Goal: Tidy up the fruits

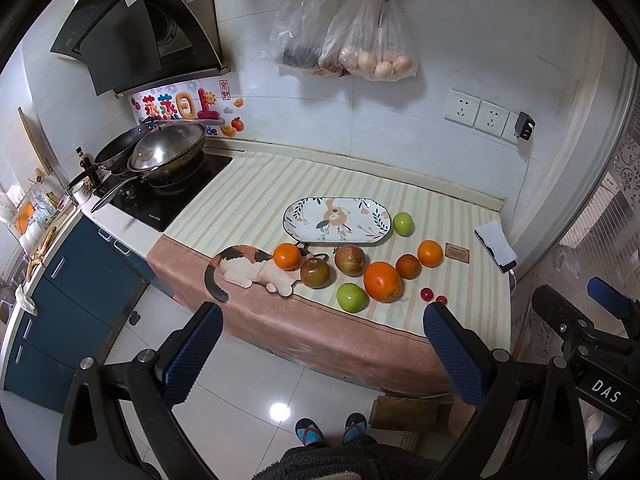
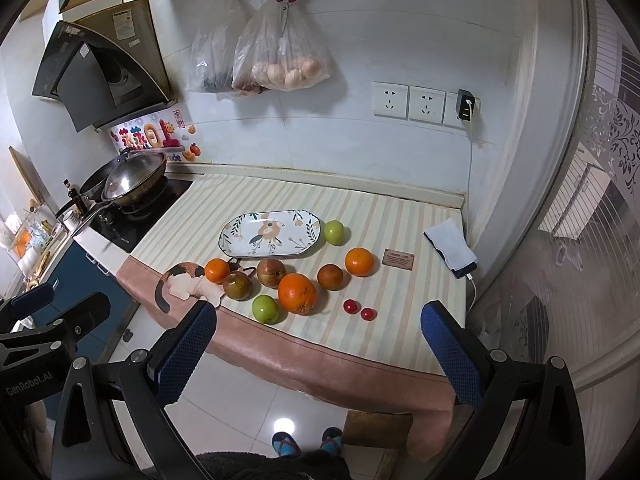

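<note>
An empty oval floral plate (image 1: 337, 220) (image 2: 270, 233) lies on the striped counter cloth. Around it sit fruits: a large orange (image 1: 382, 281) (image 2: 297, 293), two smaller oranges (image 1: 287, 256) (image 1: 430, 253), a dark orange (image 1: 408, 266), two reddish apples (image 1: 350, 260) (image 1: 315, 273), two green apples (image 1: 351, 297) (image 1: 402, 223) and two small red tomatoes (image 2: 350, 306) (image 2: 367, 313). My left gripper (image 1: 322, 328) and right gripper (image 2: 320, 326) are both open and empty, held back from the counter's front edge above the floor.
A plush cat (image 1: 248, 266) lies left of the fruit. A stove with a wok (image 1: 168, 152) stands at the left. A phone under a cloth (image 2: 451, 247) and a small card (image 2: 397, 259) lie at the right. Bags (image 1: 360, 40) hang on the wall.
</note>
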A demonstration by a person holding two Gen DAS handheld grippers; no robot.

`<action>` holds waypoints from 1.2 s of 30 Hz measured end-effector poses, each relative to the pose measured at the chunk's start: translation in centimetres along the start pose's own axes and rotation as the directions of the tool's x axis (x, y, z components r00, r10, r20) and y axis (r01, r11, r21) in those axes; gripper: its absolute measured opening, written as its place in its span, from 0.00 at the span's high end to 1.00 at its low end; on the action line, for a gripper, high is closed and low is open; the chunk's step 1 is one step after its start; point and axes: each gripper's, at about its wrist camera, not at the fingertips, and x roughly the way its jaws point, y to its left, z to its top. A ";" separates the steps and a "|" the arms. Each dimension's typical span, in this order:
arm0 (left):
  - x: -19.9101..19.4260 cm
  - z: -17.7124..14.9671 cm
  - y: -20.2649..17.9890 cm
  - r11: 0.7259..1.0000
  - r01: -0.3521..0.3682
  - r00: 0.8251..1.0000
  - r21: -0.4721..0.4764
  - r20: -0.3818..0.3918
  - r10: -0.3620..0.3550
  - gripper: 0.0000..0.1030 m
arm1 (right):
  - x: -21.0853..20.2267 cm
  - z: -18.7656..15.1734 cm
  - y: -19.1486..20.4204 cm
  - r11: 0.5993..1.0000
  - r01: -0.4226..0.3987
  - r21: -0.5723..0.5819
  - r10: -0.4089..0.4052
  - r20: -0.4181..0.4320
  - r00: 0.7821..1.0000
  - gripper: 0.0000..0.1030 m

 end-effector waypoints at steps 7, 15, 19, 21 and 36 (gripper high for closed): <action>0.0 -0.1 0.0 1.000 -0.002 1.000 0.000 0.003 0.002 0.00 | 0.0 0.0 0.0 1.000 -0.002 0.001 0.002 0.000 1.000 0.00; -0.9 0.4 0.4 1.000 -0.004 1.000 -0.002 0.006 0.004 0.00 | -0.1 0.1 0.0 1.000 -0.001 0.002 0.001 0.003 1.000 0.00; -1.0 0.5 0.5 1.000 -0.003 1.000 -0.003 0.005 0.003 0.00 | -0.4 0.2 0.5 1.000 -0.003 0.003 0.003 0.002 1.000 0.00; -1.2 0.4 0.6 1.000 -0.003 1.000 -0.002 0.006 0.003 0.00 | -0.3 0.1 0.4 1.000 -0.003 0.002 0.003 0.003 1.000 0.00; -1.9 1.8 0.8 1.000 -0.005 1.000 -0.003 0.012 0.005 0.00 | -0.9 1.7 0.6 1.000 -0.007 0.010 0.007 0.011 1.000 0.00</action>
